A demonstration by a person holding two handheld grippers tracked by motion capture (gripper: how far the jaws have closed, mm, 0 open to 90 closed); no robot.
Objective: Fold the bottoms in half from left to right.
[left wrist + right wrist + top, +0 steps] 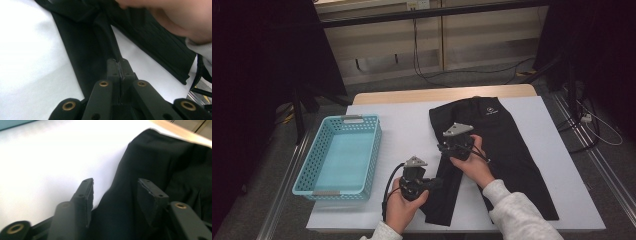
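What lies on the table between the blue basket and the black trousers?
Nothing: in the high view, only bare white table separates the blue basket from the black trousers.

Trousers (pixel 507 145): plain black, small white logo near the waistband. Surface (pixel 407 125): white covering, pale wood edge at the far side. Basket (pixel 372 150): light turquoise, perforated walls, grey handle strips. Both hand-held grippers: black, brass-coloured rivets, grey top plates. Sleeves (pixel 517 210): light grey. Floor: grey.

Left black two-jaw gripper (pixel 432 183) held at lower centre, jaws pressed together; right black two-jaw gripper (pixel 447 148) held mid-frame, jaws spread.
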